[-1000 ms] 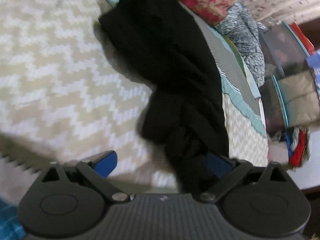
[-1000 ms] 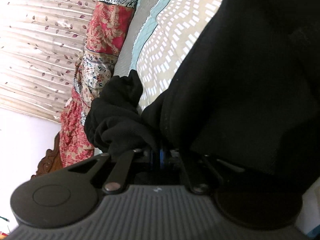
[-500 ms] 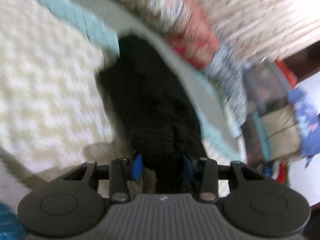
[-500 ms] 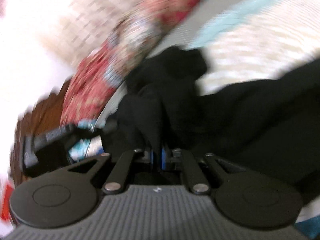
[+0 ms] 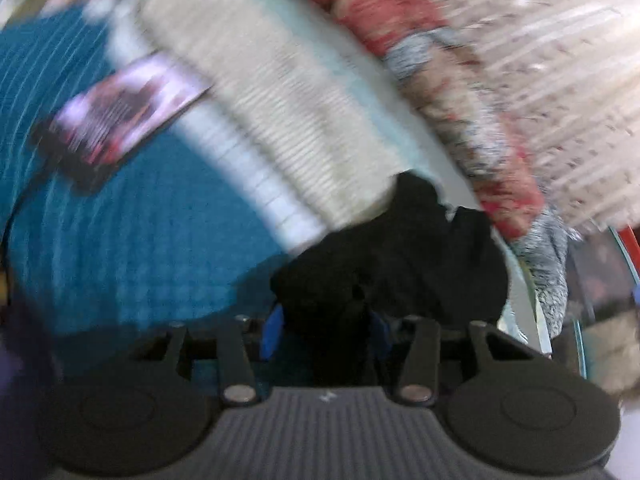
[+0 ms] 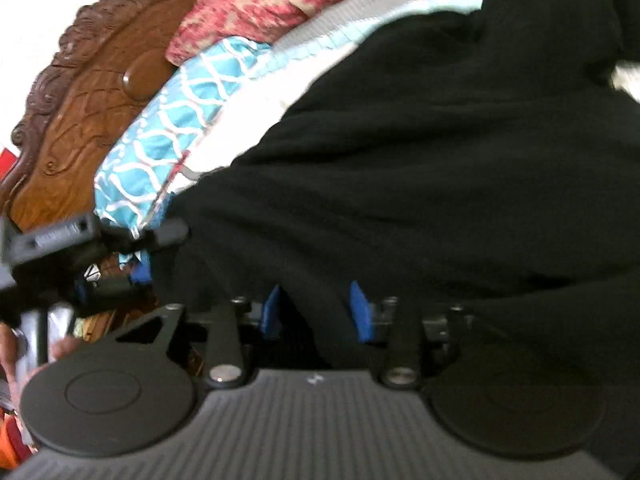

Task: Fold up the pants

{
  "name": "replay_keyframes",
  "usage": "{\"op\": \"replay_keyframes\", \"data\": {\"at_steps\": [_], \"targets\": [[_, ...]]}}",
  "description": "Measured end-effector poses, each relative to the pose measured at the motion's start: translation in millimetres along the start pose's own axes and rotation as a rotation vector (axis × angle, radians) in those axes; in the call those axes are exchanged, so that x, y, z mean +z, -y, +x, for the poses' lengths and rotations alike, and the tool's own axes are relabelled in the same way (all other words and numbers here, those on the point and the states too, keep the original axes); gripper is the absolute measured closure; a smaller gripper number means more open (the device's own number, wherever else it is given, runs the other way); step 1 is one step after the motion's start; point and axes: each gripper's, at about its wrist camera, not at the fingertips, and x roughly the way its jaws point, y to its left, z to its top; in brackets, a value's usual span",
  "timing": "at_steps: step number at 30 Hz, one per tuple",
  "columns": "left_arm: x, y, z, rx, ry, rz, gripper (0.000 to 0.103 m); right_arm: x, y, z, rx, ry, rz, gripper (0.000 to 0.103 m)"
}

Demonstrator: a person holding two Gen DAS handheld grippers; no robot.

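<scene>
Jaws of the left gripper (image 5: 323,330) stand at a middling width and are opening, with a bunch of the black pants (image 5: 394,266) between the blue pads (image 5: 272,330); the blur does not show whether the pads press the cloth. Jaws of the right gripper (image 6: 318,312) stand at a like width and are also opening, with pants cloth lying between and over the blue pads (image 6: 360,310); the pads appear to stand clear of it, though the cloth is dark and its edges are hard to read.

In the right wrist view the pants (image 6: 420,152) spread as one broad dark sheet across the bed, from the gripper up to the far right corner. To the left lie a turquoise patterned pillow (image 6: 168,128), a red floral cloth (image 6: 264,4) and a carved wooden headboard (image 6: 84,92). The other gripper's dark frame shows at the left edge, near a person's hand (image 6: 24,356).

In the left wrist view, heavily blurred, the pants sit bunched just ahead of the gripper. Beyond them are a blue mat (image 5: 132,240), a cream bedspread (image 5: 288,112) and a pale curtain (image 5: 560,80).
</scene>
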Motion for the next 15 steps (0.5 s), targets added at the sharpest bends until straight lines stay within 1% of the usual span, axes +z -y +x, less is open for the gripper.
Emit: {"op": "replay_keyframes", "data": {"at_steps": [1, 3, 4, 5, 7, 8, 10, 11, 12, 13, 14, 15], "targets": [[0.6, -2.5, -1.8, -0.005, 0.007, -0.001, 0.060, 5.3, 3.1, -1.6, -0.001, 0.004, 0.010, 0.060], [7.0, 0.0, -13.3, -0.007, 0.061, 0.028, 0.057, 13.0, 11.7, -19.6, -0.015, 0.050, 0.024, 0.060], [13.0, 3.1, -21.7, -0.001, 0.111, 0.050, 0.052, 7.0, 16.9, -35.0, -0.025, 0.076, 0.030, 0.060], [19.8, 5.0, -30.3, 0.005, 0.158, 0.065, 0.045, 11.9, 25.9, -50.7, -0.038, 0.119, 0.048, 0.060], [37.8, 15.2, -35.8, 0.003, 0.238, 0.092, 0.041, 20.8, 45.9, -72.6, -0.066, 0.201, 0.100, 0.060], [49.0, 21.6, -32.6, 0.000, 0.249, 0.108, 0.041, 28.3, 58.9, -82.9, -0.092, 0.245, 0.142, 0.060], [71.5, 39.4, -14.6, -0.015, 0.240, 0.146, 0.040, 46.0, 91.6, -102.1, -0.147, 0.336, 0.259, 0.059], [80.0, 49.4, -2.4, -0.018, 0.237, 0.176, 0.035, 54.3, 108.7, -109.0, -0.174, 0.383, 0.328, 0.059], [88.2, 61.6, 12.0, 0.000, 0.235, 0.213, 0.031, 60.5, 126.5, -114.5, -0.201, 0.424, 0.392, 0.056], [98.4, 75.3, 33.0, 0.029, 0.222, 0.244, 0.025, 66.7, 142.2, -116.0, -0.228, 0.459, 0.458, 0.049], [101.9, 81.4, 46.8, 0.038, 0.202, 0.258, 0.023, 74.6, 161.4, -114.1, -0.250, 0.488, 0.539, 0.046], [107.0, 91.4, 65.1, 0.037, 0.171, 0.267, 0.023, 75.2, 178.5, -111.8, -0.255, 0.504, 0.606, 0.045]]}}
